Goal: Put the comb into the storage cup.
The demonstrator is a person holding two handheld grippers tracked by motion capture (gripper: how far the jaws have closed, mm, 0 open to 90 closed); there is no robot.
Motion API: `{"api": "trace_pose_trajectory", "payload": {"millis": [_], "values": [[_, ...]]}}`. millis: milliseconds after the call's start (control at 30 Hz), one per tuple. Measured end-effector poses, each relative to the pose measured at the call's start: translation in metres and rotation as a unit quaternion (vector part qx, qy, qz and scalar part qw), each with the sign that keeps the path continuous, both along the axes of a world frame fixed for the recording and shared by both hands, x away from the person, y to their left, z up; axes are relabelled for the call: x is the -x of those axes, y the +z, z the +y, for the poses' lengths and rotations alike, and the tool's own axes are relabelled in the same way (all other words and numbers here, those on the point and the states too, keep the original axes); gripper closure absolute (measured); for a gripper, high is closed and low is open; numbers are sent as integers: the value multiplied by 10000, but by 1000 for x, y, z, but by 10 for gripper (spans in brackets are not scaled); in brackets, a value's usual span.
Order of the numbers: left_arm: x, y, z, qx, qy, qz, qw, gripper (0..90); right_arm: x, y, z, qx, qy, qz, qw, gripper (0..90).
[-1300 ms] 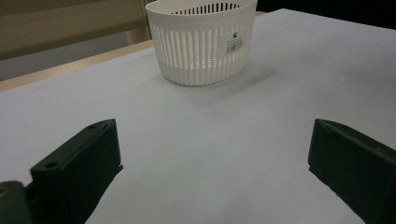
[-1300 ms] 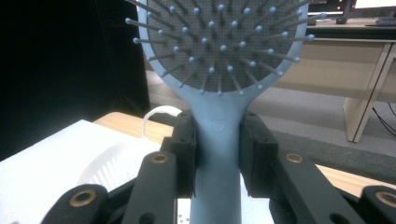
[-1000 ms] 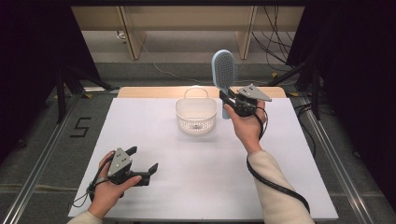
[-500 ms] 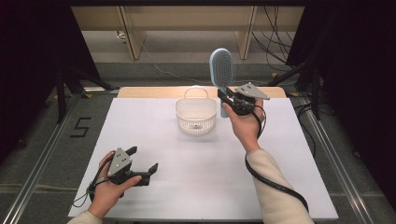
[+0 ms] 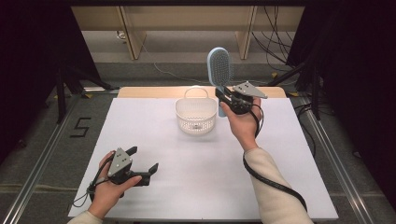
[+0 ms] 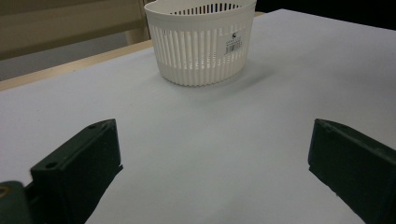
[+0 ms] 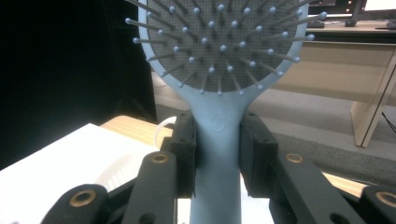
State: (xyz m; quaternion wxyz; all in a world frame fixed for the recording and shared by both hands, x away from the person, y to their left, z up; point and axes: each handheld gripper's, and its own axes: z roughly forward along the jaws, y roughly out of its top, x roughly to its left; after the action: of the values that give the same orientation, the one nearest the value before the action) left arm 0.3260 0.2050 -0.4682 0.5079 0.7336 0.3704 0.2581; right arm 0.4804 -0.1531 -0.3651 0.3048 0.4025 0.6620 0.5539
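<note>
The blue hairbrush (image 5: 219,66) stands straight up in the air, above the far edge of the counter (image 5: 289,186), just beside the white basket (image 5: 196,115). The right gripper (image 5: 227,97) holds it tight by the thin handle, with one jaw pressed on each side, and the bristles face the gripper's camera.

The brush could tip or slip, I think, because its big head is heavy and high up while the grip is low on the smooth handle. If it goes down toward the basket too fast, it could bump the rim and push the light basket over or away.

The left gripper (image 5: 142,164) rests near the counter's near left corner with its jaws wide apart, holding nothing.

Compared with a moment ago, the brush has moved a little toward the basket. The left gripper has not moved.
</note>
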Motion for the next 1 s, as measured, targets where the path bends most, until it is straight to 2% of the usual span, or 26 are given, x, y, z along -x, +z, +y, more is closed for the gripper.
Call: {"api": "trace_pose_trajectory", "payload": {"millis": [1000], "values": [[0, -1, -1, 4, -10, 16, 10000, 19, -4, 2, 6, 15, 29, 25, 10000, 704]]}}
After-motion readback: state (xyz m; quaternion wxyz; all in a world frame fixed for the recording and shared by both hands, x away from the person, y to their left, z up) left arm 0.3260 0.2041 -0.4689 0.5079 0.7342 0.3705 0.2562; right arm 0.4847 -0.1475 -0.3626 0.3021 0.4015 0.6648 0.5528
